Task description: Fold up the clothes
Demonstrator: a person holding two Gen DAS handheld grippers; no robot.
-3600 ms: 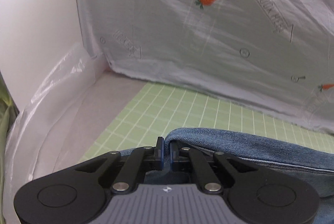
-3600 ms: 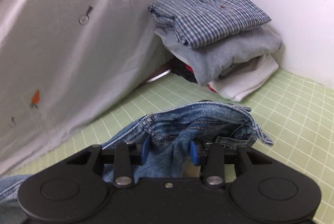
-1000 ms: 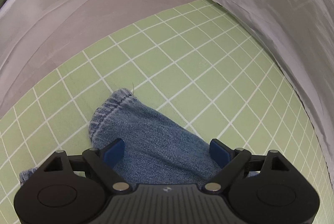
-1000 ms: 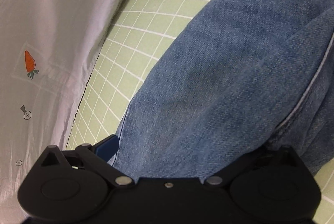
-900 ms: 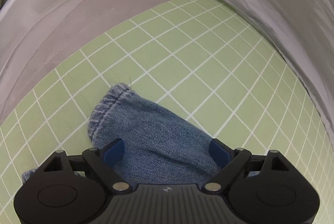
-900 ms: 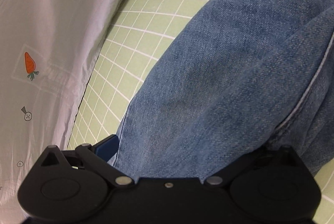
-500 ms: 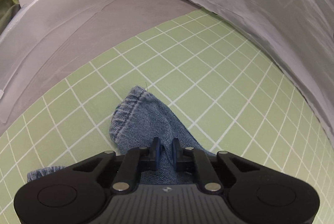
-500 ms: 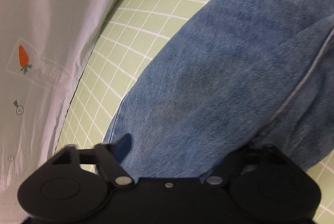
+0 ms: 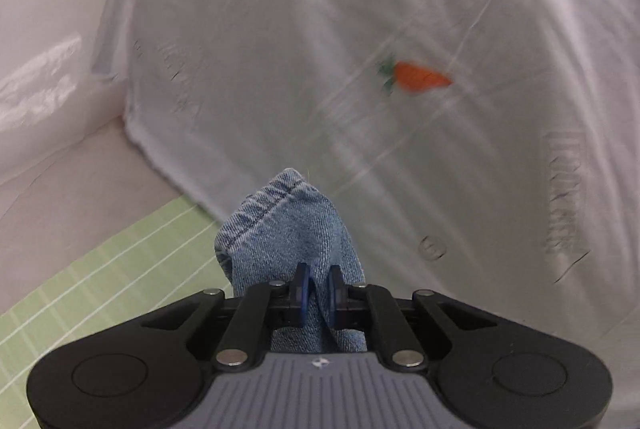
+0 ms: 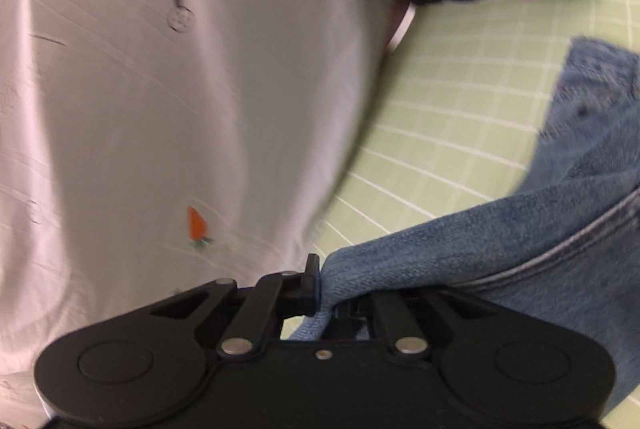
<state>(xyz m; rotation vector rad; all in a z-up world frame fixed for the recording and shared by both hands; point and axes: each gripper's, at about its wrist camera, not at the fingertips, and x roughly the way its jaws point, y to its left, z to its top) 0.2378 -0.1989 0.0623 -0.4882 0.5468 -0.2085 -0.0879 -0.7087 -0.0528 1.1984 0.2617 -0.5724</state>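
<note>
Both grippers' fingers point(image 9: 301, 285) point(image 10: 312, 279) pinch the jeans point(image 9: 288, 229) point(image 10: 500, 245) between their closed pads.

Jeans hem point(image 9: 288, 229) between left hand-held gripper point(image 9: 318, 287) pads

Two black hand-held grippers with blue finger pads

The left gripper point(image 9: 318, 289) had a black body with two round discs, silver pivot screws on angled black link arms, a ribbed grey centre panel bearing a small white emblem, and blue pads point(image 9: 303, 289). The right gripper point(image 10: 326, 287) was all black, with matching discs, silver screws, a small centre screw and one blue-edged finger showing.
</note>
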